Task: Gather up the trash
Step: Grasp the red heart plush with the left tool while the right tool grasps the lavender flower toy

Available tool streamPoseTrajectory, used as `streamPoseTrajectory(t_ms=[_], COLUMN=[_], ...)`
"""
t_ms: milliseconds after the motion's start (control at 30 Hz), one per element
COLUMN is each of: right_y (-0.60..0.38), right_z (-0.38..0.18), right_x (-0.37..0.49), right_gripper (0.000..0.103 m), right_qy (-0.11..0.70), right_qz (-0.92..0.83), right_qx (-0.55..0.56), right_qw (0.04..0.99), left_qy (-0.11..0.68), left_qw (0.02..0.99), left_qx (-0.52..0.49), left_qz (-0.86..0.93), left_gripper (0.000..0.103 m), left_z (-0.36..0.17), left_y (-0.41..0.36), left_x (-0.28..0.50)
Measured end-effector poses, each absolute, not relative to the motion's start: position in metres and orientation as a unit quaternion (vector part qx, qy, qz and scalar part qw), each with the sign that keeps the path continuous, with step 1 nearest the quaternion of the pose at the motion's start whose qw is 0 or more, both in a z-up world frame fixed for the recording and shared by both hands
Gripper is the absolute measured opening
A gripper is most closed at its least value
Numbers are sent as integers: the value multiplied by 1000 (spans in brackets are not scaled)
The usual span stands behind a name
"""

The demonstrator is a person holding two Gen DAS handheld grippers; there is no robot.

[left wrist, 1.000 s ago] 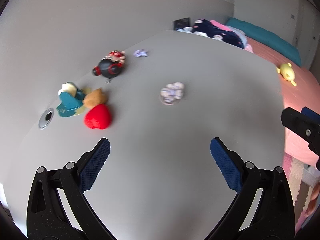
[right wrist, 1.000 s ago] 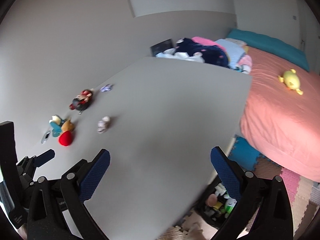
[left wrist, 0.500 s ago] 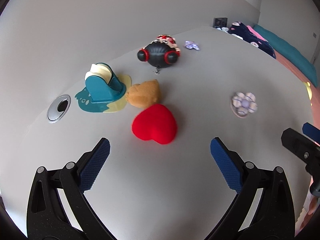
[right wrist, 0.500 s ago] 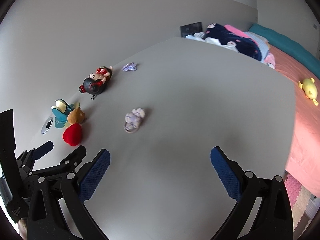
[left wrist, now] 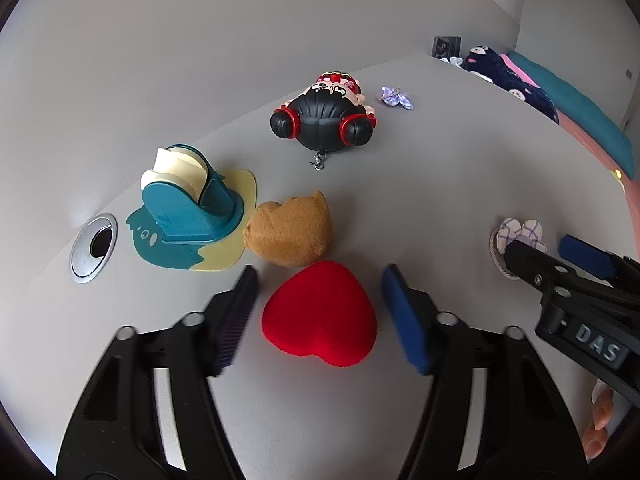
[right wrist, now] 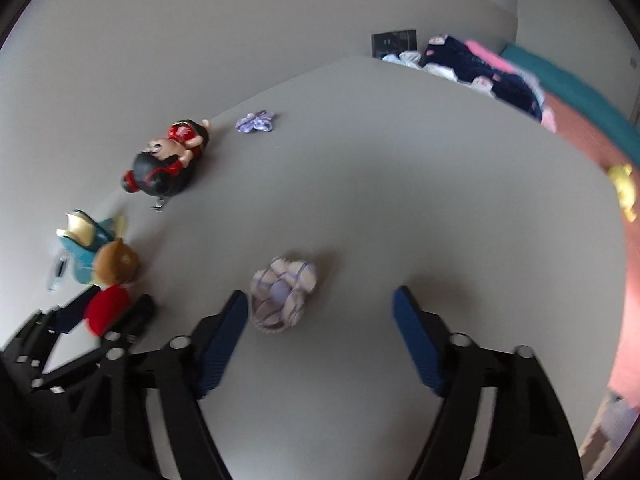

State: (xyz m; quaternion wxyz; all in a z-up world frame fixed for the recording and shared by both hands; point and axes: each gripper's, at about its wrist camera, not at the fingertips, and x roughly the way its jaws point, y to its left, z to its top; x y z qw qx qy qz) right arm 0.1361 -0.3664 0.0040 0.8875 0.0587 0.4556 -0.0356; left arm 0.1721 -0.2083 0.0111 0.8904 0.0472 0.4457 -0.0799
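A red plush heart (left wrist: 322,320) lies on the grey table (left wrist: 460,160) between the open fingers of my left gripper (left wrist: 318,316), which sits low around it without touching. A brown plush (left wrist: 292,230) lies just behind the heart. A purple-white flower-shaped piece (right wrist: 283,294) lies on the table just in front of my open right gripper (right wrist: 320,338), nearer its left finger. It shows in the left wrist view (left wrist: 520,236) partly behind the right gripper (left wrist: 560,264). A second purple flower piece (right wrist: 256,122) lies farther back.
A teal and cream tape dispenser (left wrist: 188,200) stands on a mat beside a metal cable hole (left wrist: 94,246). A black-haired doll (left wrist: 324,120) lies behind. A bed with a pink cover (right wrist: 592,152), dark clothes (right wrist: 480,68) and a yellow toy (right wrist: 622,184) is on the right.
My left gripper moved forward and down to the red heart and its fingers narrowed around it. My right gripper moved forward and down toward the purple-white flower piece.
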Motion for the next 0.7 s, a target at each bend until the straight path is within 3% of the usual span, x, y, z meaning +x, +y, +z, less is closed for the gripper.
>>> streamPoseTrajectory(t_ms=[67, 200, 700], right_y=[-363, -364, -392], right_z=[4, 5, 20], right_x=[138, 137, 112], right_gripper=[51, 16, 13], right_qy=[453, 452, 453], right_qz=[-43, -31, -15], right_qx=[41, 52, 96], right_qw=[889, 890, 886], left_qy=[443, 440, 430], left_qw=[891, 892, 897], left_qx=[50, 64, 66], left_qz=[-80, -76, -76], left_gripper=[48, 48, 48], left_z=[12, 13, 23], left_y=[-209, -212, -219], left_x=[171, 168, 154])
